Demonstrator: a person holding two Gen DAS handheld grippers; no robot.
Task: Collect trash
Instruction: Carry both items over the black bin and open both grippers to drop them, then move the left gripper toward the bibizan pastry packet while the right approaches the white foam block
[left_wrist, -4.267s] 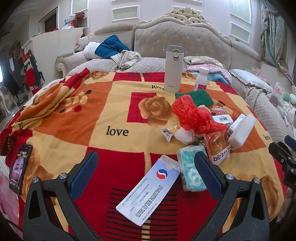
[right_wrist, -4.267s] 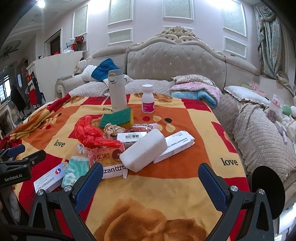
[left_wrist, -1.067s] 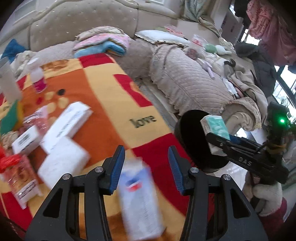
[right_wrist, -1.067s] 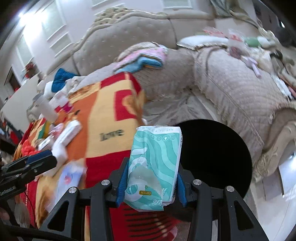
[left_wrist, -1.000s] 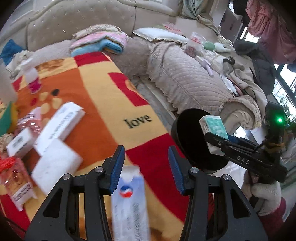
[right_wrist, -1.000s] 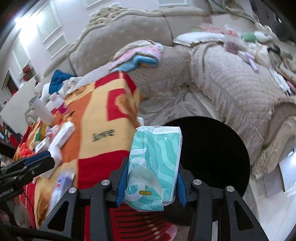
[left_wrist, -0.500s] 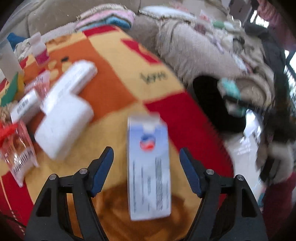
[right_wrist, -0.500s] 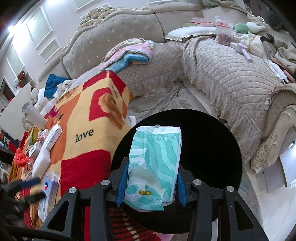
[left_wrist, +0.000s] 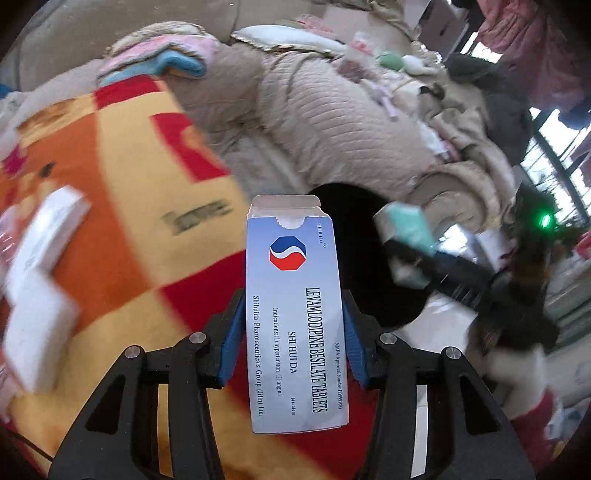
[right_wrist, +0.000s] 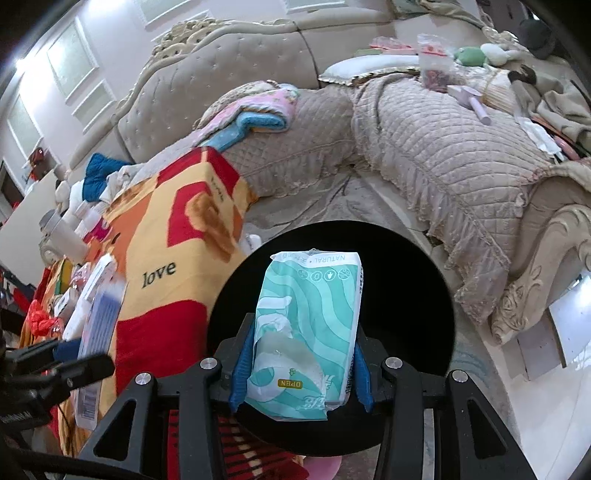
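My left gripper (left_wrist: 291, 332) is shut on a white and blue tablet box (left_wrist: 293, 310), held up over the blanket's edge, with the black round bin (left_wrist: 354, 251) just beyond it. My right gripper (right_wrist: 301, 362) is shut on a teal tissue pack (right_wrist: 310, 325) and holds it over the black bin (right_wrist: 424, 295). The right gripper with the teal pack (left_wrist: 406, 225) also shows at the right in the left wrist view. The left gripper with the box (right_wrist: 99, 332) shows at the left in the right wrist view.
A red, orange and yellow blanket (right_wrist: 173, 236) covers the table, with white boxes (left_wrist: 40, 266) and a red bag (right_wrist: 38, 319) on it. A beige quilted sofa (right_wrist: 443, 147) runs behind and to the right of the bin.
My left gripper has closed on the tablet box and lifted it toward the bin. My right gripper has moved the tissue pack further over the bin's mouth.
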